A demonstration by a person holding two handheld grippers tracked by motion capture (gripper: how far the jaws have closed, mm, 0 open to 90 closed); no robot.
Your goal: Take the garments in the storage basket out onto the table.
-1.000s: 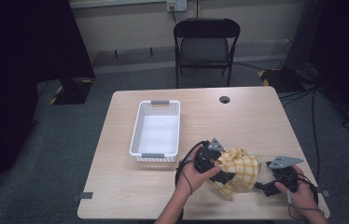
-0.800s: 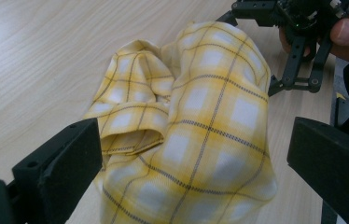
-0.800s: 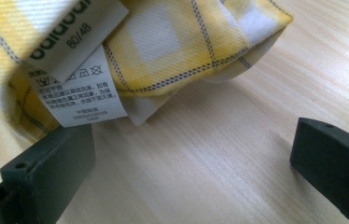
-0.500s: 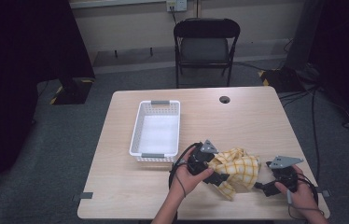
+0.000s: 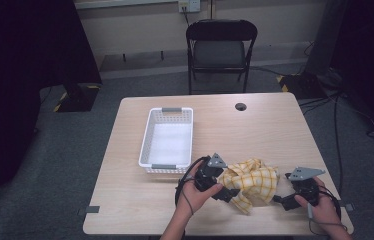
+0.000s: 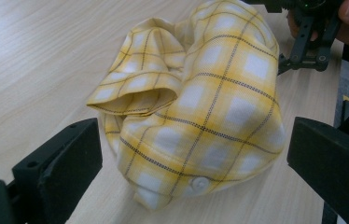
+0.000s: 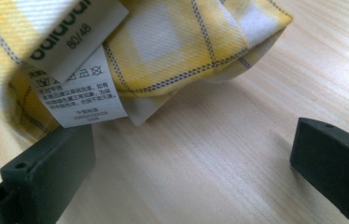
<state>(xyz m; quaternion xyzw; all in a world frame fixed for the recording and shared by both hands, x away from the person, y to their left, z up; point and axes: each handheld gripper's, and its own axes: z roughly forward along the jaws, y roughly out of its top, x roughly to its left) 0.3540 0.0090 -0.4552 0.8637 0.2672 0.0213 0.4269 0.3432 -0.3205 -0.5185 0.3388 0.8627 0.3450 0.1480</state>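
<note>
Early in the job, by the look of it: nothing yet in the white basket (image 5: 166, 140) on the table (image 5: 270, 130), all lifting and placing left to do. Near the front edge, right of the basket, a crumpled yellow plaid shirt (image 5: 251, 182), bunched into a soft heap between both tools. Left gripper (image 6: 196, 172) spread wide around the heap, gripping nothing. Right gripper (image 7: 191, 163) likewise wide, beside the care labels (image 7: 77, 88). Smallest: one pale button (image 6: 198, 183).

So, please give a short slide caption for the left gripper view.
Open left gripper facing a crumpled yellow checked shirt on the wooden table.
</note>
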